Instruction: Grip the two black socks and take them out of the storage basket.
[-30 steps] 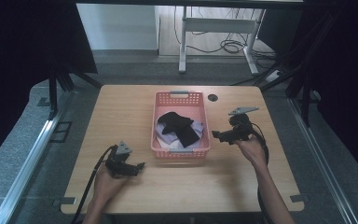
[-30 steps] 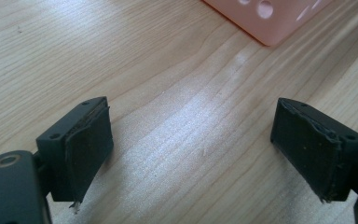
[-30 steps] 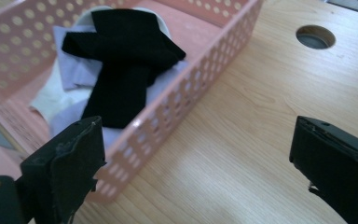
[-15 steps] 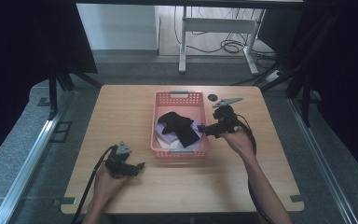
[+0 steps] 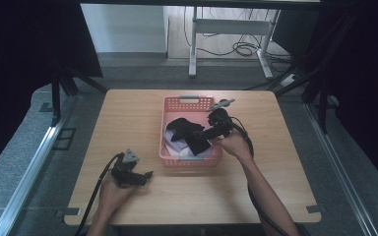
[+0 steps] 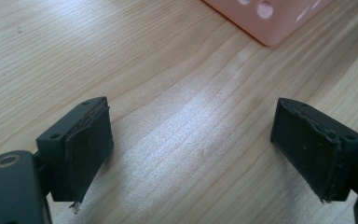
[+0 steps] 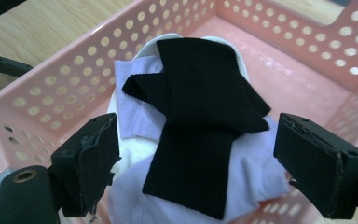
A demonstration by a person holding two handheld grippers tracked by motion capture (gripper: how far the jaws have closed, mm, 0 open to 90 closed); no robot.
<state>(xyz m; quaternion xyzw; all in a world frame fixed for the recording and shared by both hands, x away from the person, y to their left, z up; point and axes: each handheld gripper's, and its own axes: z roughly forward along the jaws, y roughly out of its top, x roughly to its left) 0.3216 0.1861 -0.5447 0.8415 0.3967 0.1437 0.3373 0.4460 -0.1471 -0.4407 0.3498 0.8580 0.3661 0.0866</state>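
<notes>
The right gripper (image 5: 207,132) has travelled from the bare table at the basket's 3 o'clock side to a spot over the pink basket (image 5: 189,101), its jaws having just been closing a little, yet they stand wide with nothing pressed between them. The black cloth (image 7: 200,126) lies below and between those jaws in the right gripper view, draped on top of a pile of pale lilac and white cloths (image 7: 135,116) in the near half of the basket. In the high view the basket sits at the table's centre, and the black cloth (image 5: 189,132) reaches from its middle toward 5 o'clock. The left gripper (image 5: 145,175) rests low on the wooden table (image 5: 128,118) at about 7 o'clock from the basket, well apart from it. Its jaws are spread wide over bare wood, with a corner of the basket (image 6: 270,23) at 1 o'clock in the left gripper view.
</notes>
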